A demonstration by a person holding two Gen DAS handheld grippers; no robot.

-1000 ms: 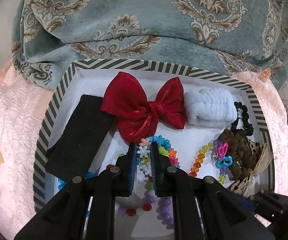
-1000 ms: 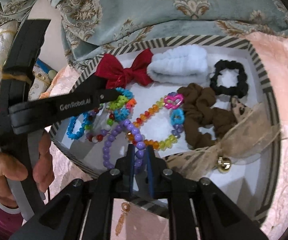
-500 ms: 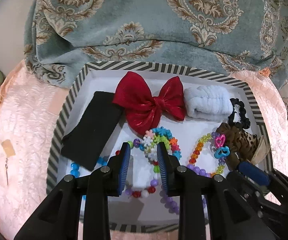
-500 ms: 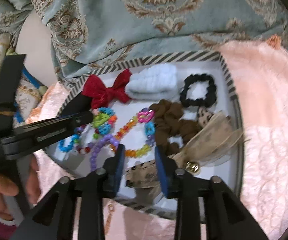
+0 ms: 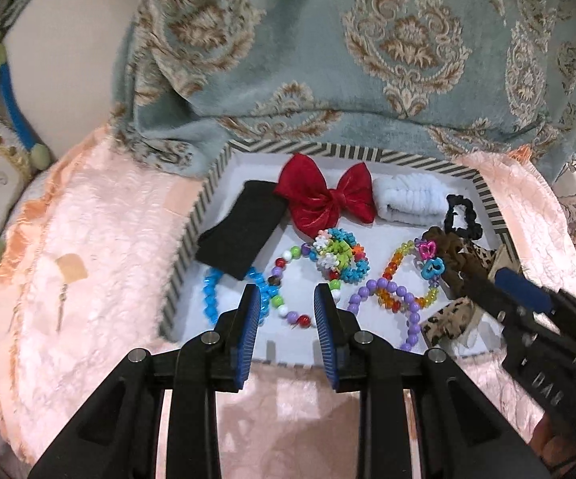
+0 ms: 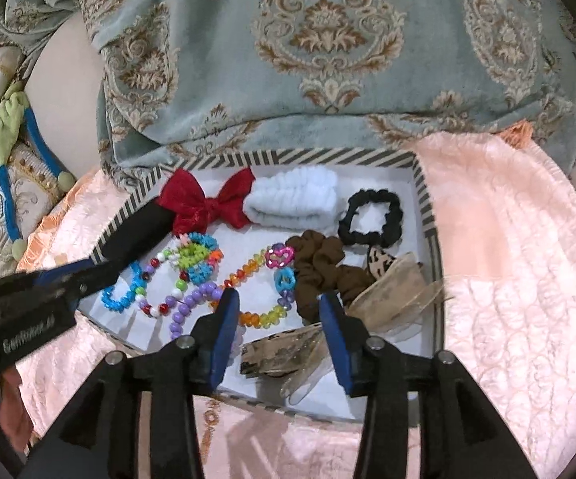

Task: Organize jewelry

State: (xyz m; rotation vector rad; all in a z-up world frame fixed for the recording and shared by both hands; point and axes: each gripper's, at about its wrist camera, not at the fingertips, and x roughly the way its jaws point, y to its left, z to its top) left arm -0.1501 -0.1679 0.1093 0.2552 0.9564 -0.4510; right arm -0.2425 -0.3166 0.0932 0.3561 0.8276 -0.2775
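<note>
Jaws of the left gripper (image 5: 286, 299) are standing apart and empty at the lower centre of the left wrist view, hanging over the near edge of the striped tray (image 5: 192, 239). A mixed-colour bead bracelet (image 5: 278, 302) is lying in the tray, showing in the gap between them but untouched. Jaws of the right gripper (image 6: 278, 303) are opening at the lower centre of the right wrist view. They are clamping nothing, and a leopard-print bow with sheer ribbon (image 6: 280, 355) is lying in the tray below them.

A second ago the left jaws were almost shut around the flower bracelet (image 5: 340, 255), and the right jaws were pinching the purple bracelet (image 5: 404, 299). Both bracelets are now lying free in the tray, and both grippers are sitting further back from it.

Five bracelets are lying in the near half of the tray: those three, a blue one (image 5: 210, 299) at the left and an orange-and-yellow one with heart charms (image 5: 394, 263) at the right. Further in are one black band (image 5: 240, 235), one red bow (image 5: 328, 199), one white fluffy band (image 5: 408, 199), one black scrunchie (image 5: 463, 219) and one brown scrunchie (image 6: 320, 267).

The tray is resting on a pink cover (image 5: 108, 259), and a blue-green patterned blanket (image 5: 328, 60) is filling the top of both views.
</note>
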